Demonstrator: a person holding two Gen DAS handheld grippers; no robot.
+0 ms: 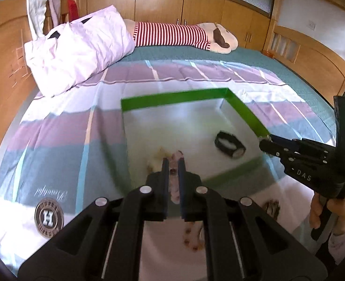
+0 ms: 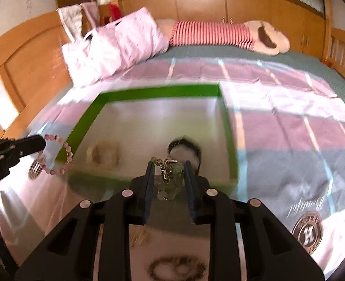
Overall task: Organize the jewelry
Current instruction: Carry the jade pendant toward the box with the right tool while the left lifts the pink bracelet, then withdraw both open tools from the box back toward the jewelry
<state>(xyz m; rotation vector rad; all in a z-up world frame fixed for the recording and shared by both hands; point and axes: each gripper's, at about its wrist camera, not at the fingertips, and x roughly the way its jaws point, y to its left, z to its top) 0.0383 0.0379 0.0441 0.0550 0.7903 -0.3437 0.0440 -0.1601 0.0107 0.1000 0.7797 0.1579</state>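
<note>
My left gripper [image 1: 173, 161] is shut on a pink bead bracelet [image 1: 176, 175], which hangs as a loop from its tip in the right wrist view [image 2: 55, 157]. My right gripper [image 2: 168, 164] is shut on a pale green bead bracelet with a silver chain [image 2: 166, 173]. Both are held above the near edge of a green box with a white inside [image 1: 174, 97] [image 2: 158, 92]. In the box lie a black band [image 1: 229, 144] [image 2: 184, 149] and a blurred cream piece [image 1: 158, 157] [image 2: 104, 154]. The right gripper [image 1: 265, 140] also shows at the box's right rim, and the left gripper [image 2: 42, 141] at its left.
More jewelry lies on the striped bedsheet near me: a brown bead piece [image 1: 272, 207], a bead bracelet [image 1: 193, 234] and a dark bracelet [image 2: 177, 267]. A pink pillow [image 1: 78, 46] and a striped plush toy [image 1: 184, 35] lie at the far side. A hand [image 1: 317, 213] holds the right gripper's handle.
</note>
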